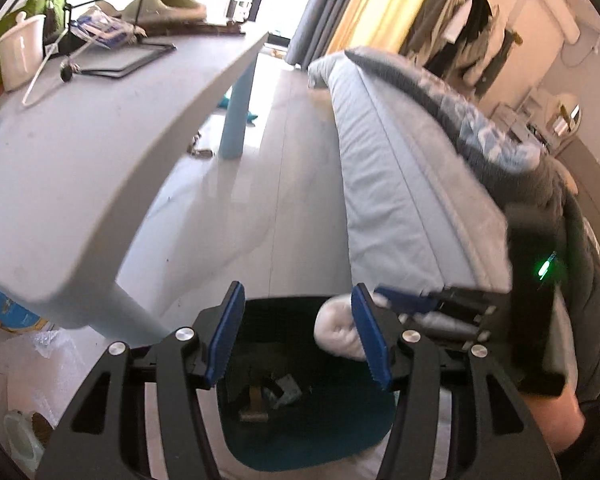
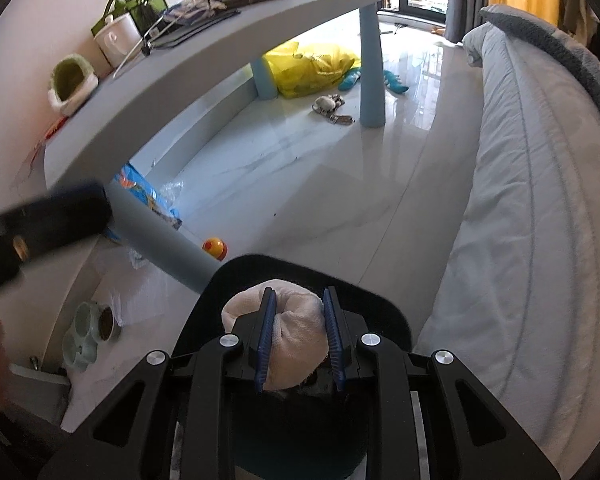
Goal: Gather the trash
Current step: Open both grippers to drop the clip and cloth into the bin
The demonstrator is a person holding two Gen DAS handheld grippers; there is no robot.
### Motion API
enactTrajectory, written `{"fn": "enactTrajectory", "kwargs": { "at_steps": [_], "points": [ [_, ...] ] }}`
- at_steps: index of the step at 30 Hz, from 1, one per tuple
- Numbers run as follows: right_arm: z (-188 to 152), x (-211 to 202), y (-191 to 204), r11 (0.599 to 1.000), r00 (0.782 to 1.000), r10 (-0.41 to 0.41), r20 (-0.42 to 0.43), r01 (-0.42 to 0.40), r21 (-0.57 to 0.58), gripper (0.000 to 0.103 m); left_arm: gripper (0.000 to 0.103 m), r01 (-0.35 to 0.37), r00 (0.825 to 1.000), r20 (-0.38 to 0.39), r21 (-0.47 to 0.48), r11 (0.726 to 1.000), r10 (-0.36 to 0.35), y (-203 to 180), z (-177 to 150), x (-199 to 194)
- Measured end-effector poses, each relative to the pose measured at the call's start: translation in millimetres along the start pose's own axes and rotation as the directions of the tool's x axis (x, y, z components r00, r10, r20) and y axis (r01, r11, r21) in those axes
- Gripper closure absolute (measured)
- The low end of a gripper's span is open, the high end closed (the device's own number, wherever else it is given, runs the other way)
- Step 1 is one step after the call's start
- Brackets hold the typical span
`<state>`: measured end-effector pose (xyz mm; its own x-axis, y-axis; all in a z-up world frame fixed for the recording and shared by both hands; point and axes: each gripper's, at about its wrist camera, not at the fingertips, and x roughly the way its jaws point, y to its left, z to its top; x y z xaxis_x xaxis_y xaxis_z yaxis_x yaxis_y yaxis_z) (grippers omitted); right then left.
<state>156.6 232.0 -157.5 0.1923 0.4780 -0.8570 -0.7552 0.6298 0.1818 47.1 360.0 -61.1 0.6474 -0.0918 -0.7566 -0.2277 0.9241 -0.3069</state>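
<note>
A black trash bin [image 1: 260,452] stands on the floor between the table and the bed, with some scraps [image 1: 276,394] at its bottom. My left gripper [image 1: 298,296] hangs open above the bin's mouth with nothing between its blue pads. My right gripper [image 2: 298,294] is shut on a white crumpled wad [image 2: 296,344] and holds it over the bin [image 2: 380,312]. In the left wrist view the same wad [image 1: 336,332] shows at the bin's right rim, with the right gripper [image 1: 396,300] coming in from the right.
A grey table [image 2: 220,44] on blue legs [image 2: 372,64] rises on the left, a bed [image 2: 520,200] on the right. A yellow bag [image 2: 312,64], toys, a small ball [image 2: 215,248], a blue packet [image 2: 148,196] and pet bowls [image 2: 88,332] lie on the tiled floor.
</note>
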Motion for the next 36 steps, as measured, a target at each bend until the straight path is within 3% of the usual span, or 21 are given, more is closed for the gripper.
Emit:
{"fn": "enactTrajectory", "kwargs": {
  "at_steps": [13, 21, 25, 28, 36],
  "points": [
    [-18.8, 32.0, 15.2, 1.0, 0.994, 0.001, -0.112, -0.005, -0.03, 0.078, 0.046, -0.008, 0.996, 0.086, -0.022, 1.0, 0.01, 1.0, 15.6, -23.2],
    [-30.4, 50.2, 11.8, 1.0, 0.981, 0.008, -0.196, -0.01, -0.009, 0.077, 0.035, -0.02, 0.992, 0.127, -0.039, 0.999, 0.024, 5.4, 21.0, -30.8],
    [-34.9, 55.5, 14.9, 1.0, 0.973, 0.006, -0.233, -0.008, -0.01, 0.072, 0.032, -0.024, 0.987, 0.155, -0.034, 0.999, 0.029, 3.8, 25.6, -36.8],
    [-36.5, 51.7, 15.6, 1.0, 0.973, -0.001, -0.23, -0.002, -0.013, 0.043, 0.03, -0.03, 0.983, 0.181, -0.01, 1.0, 0.031, -2.6, 28.1, -43.4],
    [-30.1, 20.5, 8.8, 1.0, 0.987, 0.014, -0.162, -0.016, -0.01, 0.043, 0.026, -0.035, 0.971, 0.237, 0.032, 0.999, 0.027, -21.2, 33.8, -54.4]
  ]
}}
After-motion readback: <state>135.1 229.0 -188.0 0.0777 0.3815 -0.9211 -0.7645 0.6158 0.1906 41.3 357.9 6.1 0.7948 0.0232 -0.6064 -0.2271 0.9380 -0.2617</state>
